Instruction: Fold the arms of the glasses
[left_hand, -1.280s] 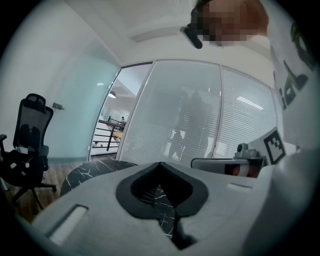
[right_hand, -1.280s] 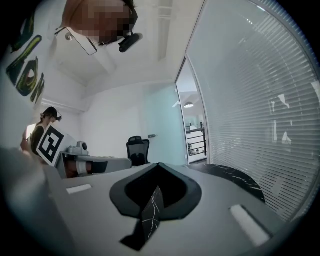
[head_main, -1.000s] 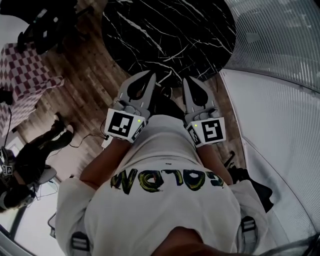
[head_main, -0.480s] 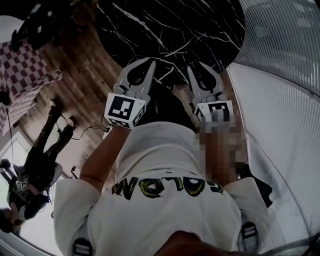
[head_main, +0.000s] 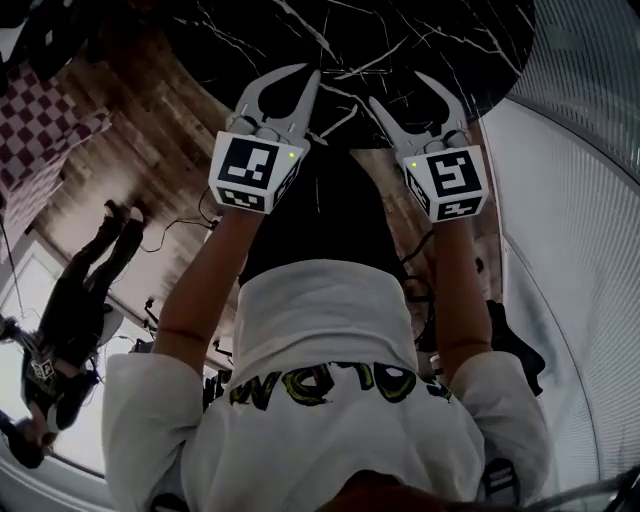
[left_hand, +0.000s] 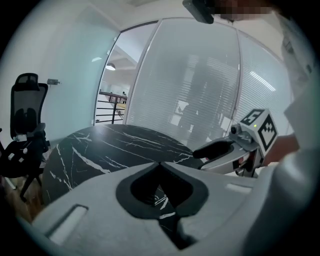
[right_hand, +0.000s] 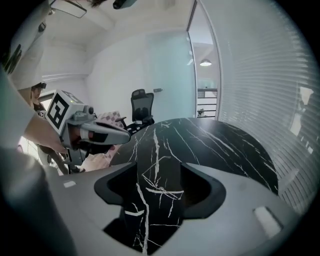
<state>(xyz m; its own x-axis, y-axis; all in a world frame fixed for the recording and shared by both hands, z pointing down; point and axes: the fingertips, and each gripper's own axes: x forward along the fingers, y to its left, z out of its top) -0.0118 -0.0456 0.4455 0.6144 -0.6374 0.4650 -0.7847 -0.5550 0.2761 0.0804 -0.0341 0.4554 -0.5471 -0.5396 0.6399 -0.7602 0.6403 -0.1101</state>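
both at table (head_main: 420, 40) — left gripper (head_main: 310, 80) closed, right gripper (head_main: 396, 90) just opening, empty

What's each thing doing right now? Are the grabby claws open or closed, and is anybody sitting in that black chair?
Left gripper: fingers shut together, nothing between them.
Right gripper: fingers apart, they have just been opening, nothing between them.
Black office chair: upright, nobody sitting in it.
Glasses: not in view.
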